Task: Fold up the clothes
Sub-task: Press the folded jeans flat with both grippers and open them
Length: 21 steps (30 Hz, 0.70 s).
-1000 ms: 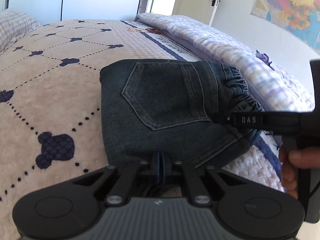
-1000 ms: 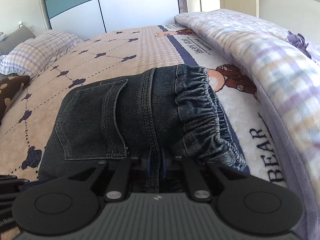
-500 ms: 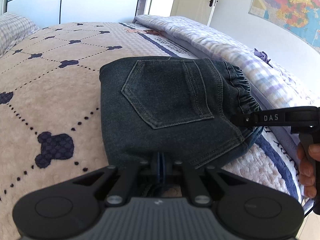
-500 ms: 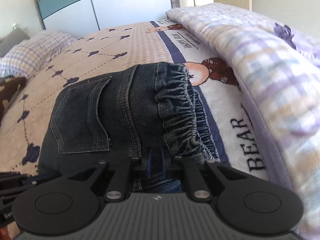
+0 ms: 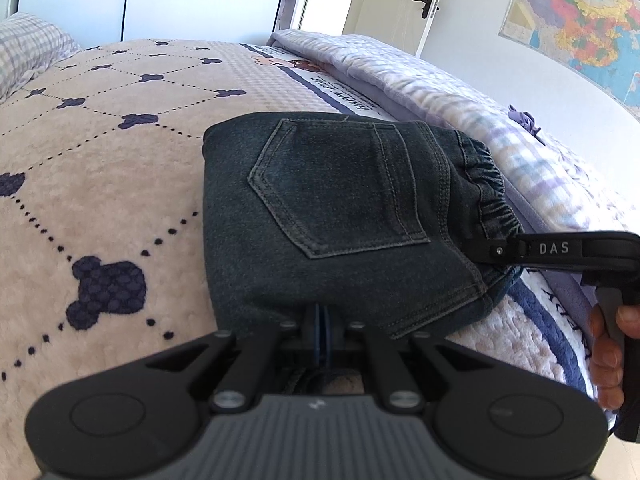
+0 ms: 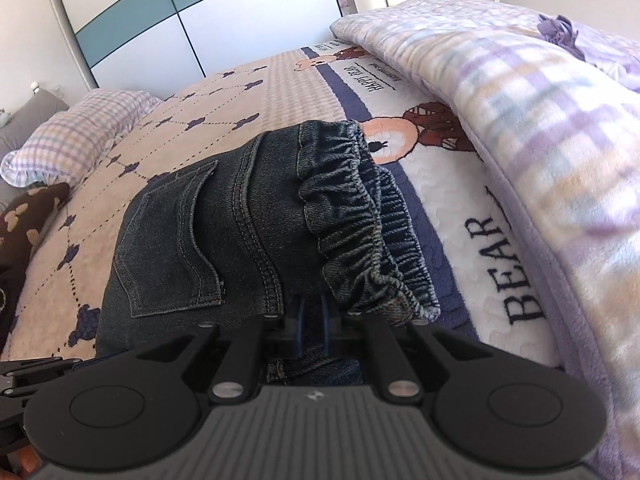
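Folded dark blue jeans [image 5: 340, 216] lie on the bed with a back pocket facing up and the elastic waistband [image 6: 360, 216] toward the right. My left gripper [image 5: 322, 320] is shut on the near edge of the jeans, and denim shows under its fingers. At the waistband end, my right gripper [image 6: 314, 312] is shut on the jeans. In the left wrist view the right gripper [image 5: 472, 249] reaches in from the right, with a person's hand [image 5: 608, 352] on its handle.
The jeans lie on a beige blanket [image 5: 100, 184] with navy bear shapes. A bunched purple checked quilt [image 6: 540, 128] runs along the right side. A checked pillow [image 6: 72, 136] and a brown cushion [image 6: 28, 216] lie far left. A wardrobe, door and wall map stand beyond.
The right gripper has shifted to the right with the waistband end of the jeans and rolled a little. The left gripper stays in place on the near edge.
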Each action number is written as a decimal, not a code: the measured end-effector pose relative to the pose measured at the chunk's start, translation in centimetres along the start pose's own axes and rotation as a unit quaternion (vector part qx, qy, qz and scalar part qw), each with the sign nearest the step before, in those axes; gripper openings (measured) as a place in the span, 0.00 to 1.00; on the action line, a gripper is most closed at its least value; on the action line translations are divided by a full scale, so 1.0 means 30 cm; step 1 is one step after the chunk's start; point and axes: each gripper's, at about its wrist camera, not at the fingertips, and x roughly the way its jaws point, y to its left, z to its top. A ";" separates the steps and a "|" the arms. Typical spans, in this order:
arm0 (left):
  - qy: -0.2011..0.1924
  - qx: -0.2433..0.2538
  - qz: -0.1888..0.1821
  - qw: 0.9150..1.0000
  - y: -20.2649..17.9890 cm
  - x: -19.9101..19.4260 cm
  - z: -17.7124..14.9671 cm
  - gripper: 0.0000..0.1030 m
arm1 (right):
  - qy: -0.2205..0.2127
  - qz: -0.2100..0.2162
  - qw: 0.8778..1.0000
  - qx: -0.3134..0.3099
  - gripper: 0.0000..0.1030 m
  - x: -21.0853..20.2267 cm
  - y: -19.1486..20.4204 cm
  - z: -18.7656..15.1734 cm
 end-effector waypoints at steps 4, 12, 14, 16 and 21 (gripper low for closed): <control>0.000 -0.005 -0.001 1.000 0.004 0.005 0.005 0.05 | -0.006 -0.002 1.000 -0.001 0.05 -0.003 0.004 -0.009; 0.002 -0.024 -0.011 1.000 0.022 0.008 0.009 0.05 | -0.005 0.007 1.000 0.007 0.05 -0.018 -0.017 -0.017; 0.002 -0.026 -0.012 1.000 0.024 0.009 0.010 0.05 | -0.004 0.011 1.000 0.011 0.05 -0.025 -0.023 -0.024; 0.002 -0.023 -0.011 1.000 0.023 0.010 0.011 0.05 | -0.004 0.014 1.000 0.014 0.05 -0.029 -0.030 -0.029; 0.002 -0.028 -0.015 1.000 0.030 0.010 0.014 0.05 | -0.009 0.013 1.000 0.012 0.05 -0.037 -0.027 -0.042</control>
